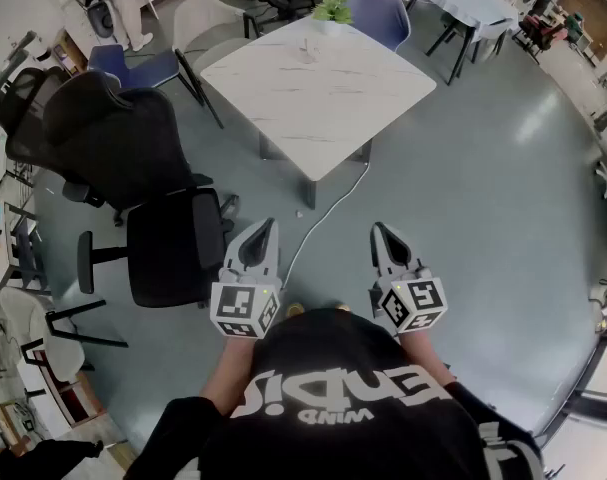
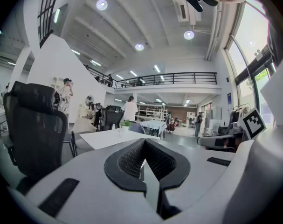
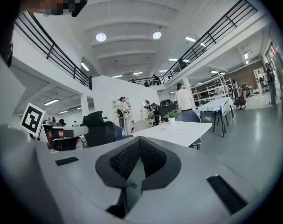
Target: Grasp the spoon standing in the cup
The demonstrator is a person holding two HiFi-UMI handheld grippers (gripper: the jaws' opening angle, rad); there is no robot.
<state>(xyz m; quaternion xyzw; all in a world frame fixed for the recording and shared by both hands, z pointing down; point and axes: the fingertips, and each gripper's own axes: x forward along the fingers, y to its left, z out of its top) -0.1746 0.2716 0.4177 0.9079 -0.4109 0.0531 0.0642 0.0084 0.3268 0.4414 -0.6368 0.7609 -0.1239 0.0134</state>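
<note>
Left gripper [image 1: 271, 223] and right gripper [image 1: 376, 226] are hanging closed, empty; approach seems pending, calling for moving ahead to the cup [image 1: 306, 52] on the worktop [image 1: 328, 113].

Left gripper [image 1: 266, 228] and right gripper [image 1: 380, 230] held side by side near the torso, pointing far, roughly level. Jaws together on both, nothing between.

A glossy grey-blue floor [image 1: 483, 198] spreads under a square white marble-patterned table [image 1: 318, 93]. A small green potted plant [image 1: 333, 8] stands at the table's far corner, with a blue padded chair [image 1: 378, 16] beside it. Two black mesh office chairs [image 1: 113, 133] stand to the left. Round ceiling lamps [image 2: 102, 4] glow above a black-railed mezzanine [image 2: 178, 78], and tall windows [image 2: 253, 45] admit daylight.
</note>
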